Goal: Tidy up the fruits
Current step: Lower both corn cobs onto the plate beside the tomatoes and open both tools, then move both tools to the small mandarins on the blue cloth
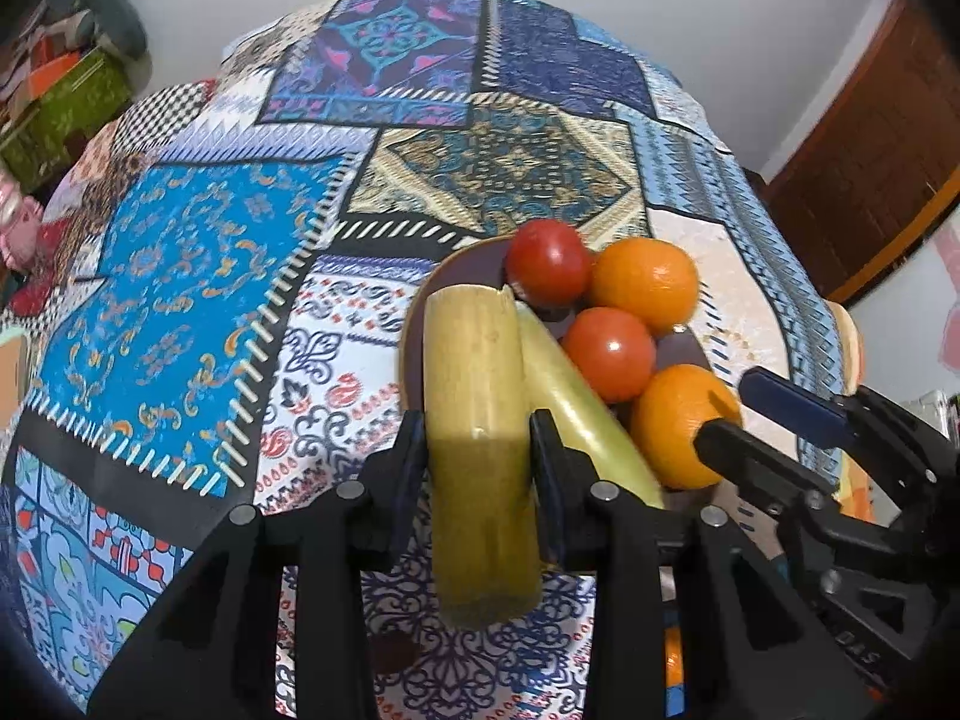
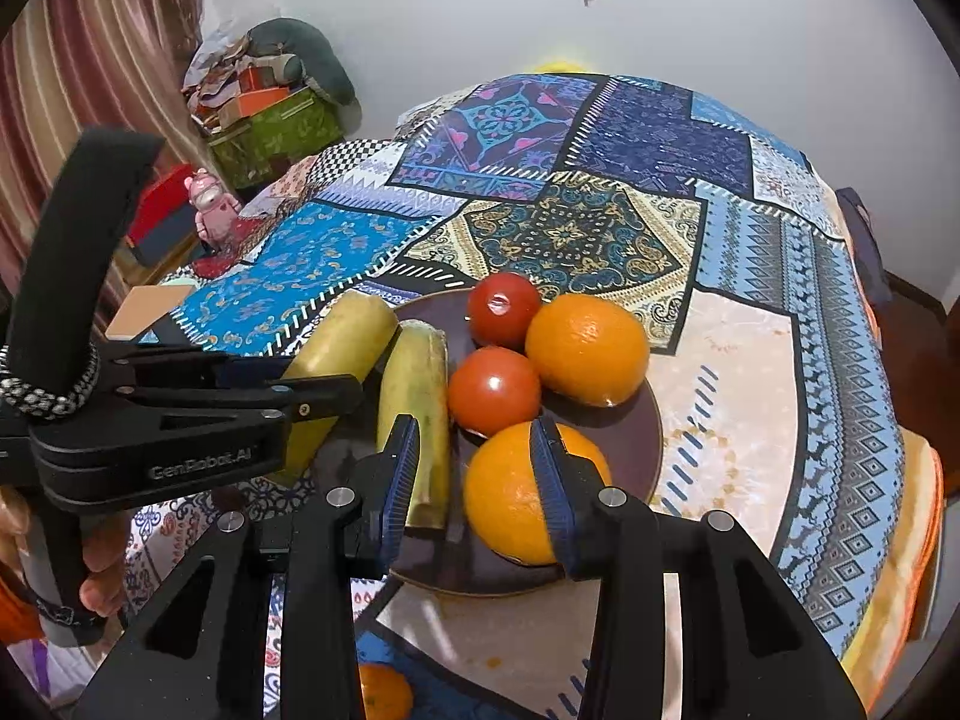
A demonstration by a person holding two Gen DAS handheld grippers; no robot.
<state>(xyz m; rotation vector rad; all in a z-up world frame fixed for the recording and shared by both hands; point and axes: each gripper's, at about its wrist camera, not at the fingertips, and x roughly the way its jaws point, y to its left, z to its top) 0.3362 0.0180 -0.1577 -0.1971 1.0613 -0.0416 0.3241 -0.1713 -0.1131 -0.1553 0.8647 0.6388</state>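
The left gripper (image 1: 477, 438) pinched a banana piece (image 1: 474, 396) at the brown plate (image 2: 651, 426) rim. The right gripper (image 2: 474, 468) stood spread around the near orange (image 2: 510, 492). Releasing onto the plate likely came next.

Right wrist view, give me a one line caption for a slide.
Right gripper open around the near orange on a brown plate, while the left gripper clamps a banana piece beside it.

Two bananas (image 2: 414, 414), two tomatoes (image 2: 493, 399), three oranges (image 2: 587, 348), one plate (image 2: 651, 438)
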